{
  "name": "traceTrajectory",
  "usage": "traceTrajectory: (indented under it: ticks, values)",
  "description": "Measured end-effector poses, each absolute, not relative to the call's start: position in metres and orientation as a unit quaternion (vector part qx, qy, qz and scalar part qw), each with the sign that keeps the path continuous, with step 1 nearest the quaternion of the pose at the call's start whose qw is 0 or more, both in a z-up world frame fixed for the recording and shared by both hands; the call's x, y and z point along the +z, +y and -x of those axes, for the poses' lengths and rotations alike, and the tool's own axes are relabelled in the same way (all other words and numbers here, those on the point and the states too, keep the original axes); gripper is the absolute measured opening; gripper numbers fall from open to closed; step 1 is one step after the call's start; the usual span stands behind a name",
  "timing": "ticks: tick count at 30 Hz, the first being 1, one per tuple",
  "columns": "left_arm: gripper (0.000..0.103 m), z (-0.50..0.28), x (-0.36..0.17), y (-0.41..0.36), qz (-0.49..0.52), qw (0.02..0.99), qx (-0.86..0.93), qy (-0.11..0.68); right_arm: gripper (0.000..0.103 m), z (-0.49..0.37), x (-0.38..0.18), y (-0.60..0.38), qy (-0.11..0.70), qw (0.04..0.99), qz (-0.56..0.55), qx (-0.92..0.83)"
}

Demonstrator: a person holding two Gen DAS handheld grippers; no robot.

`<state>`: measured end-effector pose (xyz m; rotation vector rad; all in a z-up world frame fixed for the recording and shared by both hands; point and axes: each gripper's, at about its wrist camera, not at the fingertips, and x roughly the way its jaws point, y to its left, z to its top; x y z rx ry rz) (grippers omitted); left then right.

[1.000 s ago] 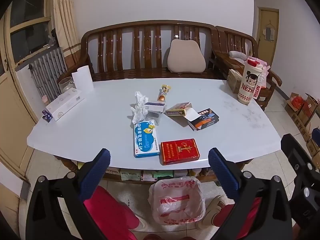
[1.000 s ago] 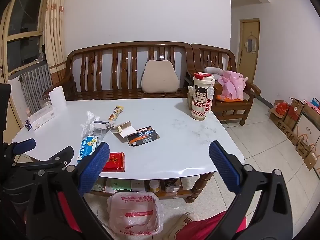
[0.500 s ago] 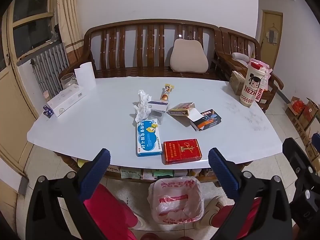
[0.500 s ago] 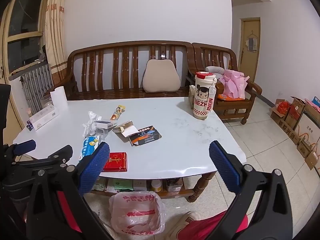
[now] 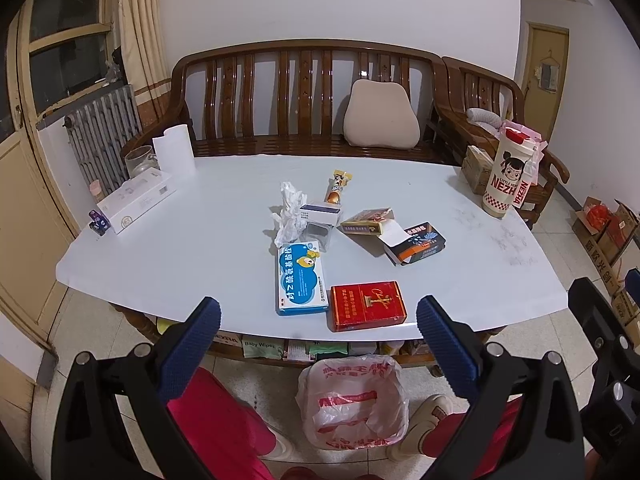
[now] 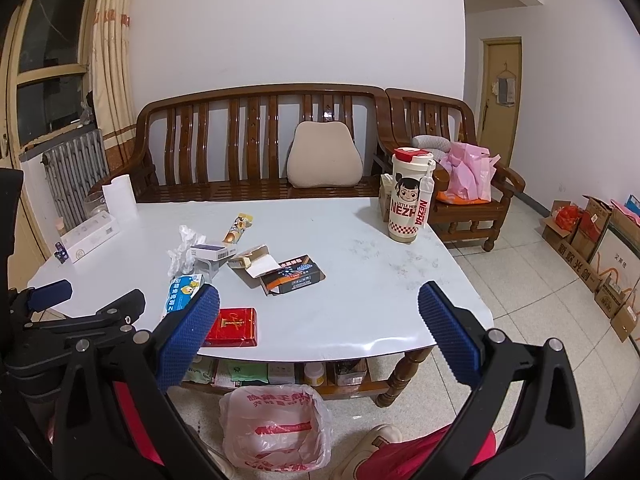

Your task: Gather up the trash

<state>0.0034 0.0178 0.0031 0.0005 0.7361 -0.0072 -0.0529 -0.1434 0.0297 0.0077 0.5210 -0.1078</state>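
Trash lies on the white table: a red cigarette pack, a blue medicine box, crumpled white paper, a small white box, an orange snack wrapper, a torn-open carton and a black open pack. A plastic bin bag stands open on the floor below the table's near edge. My left gripper and right gripper are open and empty, held above the bag, short of the table.
A tall NEZHA cup stands at the table's right. A paper roll, a glass jar and a long white box sit at the left. A wooden bench is behind. Cardboard boxes line the right wall.
Both views have shifted slightly, with the table sitting a little lower and nearer in frame. Nothing on the table has moved and both grippers stay open.
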Motion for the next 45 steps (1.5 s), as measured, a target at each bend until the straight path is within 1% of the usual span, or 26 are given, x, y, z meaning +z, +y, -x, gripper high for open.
traceTrajectory:
  ticks: [45]
  values:
    - [0.096, -0.0041, 0.0063, 0.0219, -0.001, 0.933, 0.000, 0.361, 0.098, 0.0531, 0.0327, -0.1407, 0.257, 0.965, -0.004, -0.053]
